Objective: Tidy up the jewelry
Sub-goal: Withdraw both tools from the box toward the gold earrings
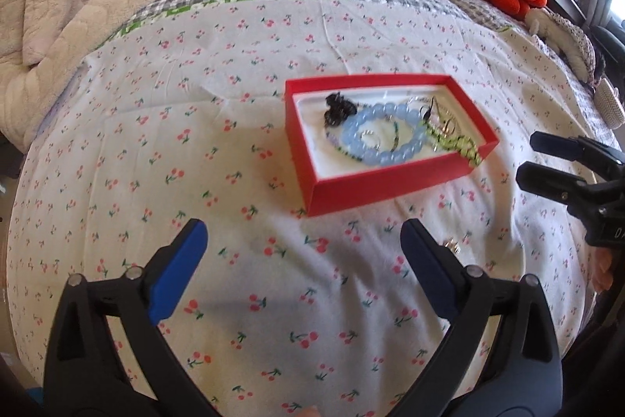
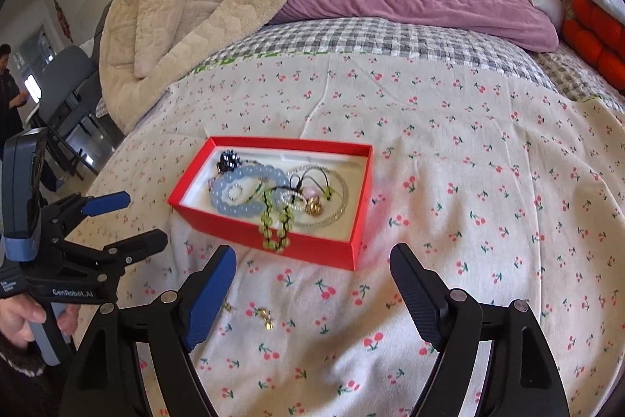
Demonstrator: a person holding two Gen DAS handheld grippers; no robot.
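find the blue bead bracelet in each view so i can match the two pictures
Left wrist view: the blue bead bracelet lies right of centre, in the middle of the red box.
Right wrist view: the bracelet lies left of centre, in the left half of the box.
Shared landmark: the green bead strand draped over the box's rim, beside the bracelet.

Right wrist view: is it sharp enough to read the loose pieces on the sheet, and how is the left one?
Right wrist view: slight motion blur, fisheye bending at the edges; the small gold pieces outside the red box show but their type is unclear. Left wrist view: softer, the blue bead bracelet smeared, bright window glare at the right rim.
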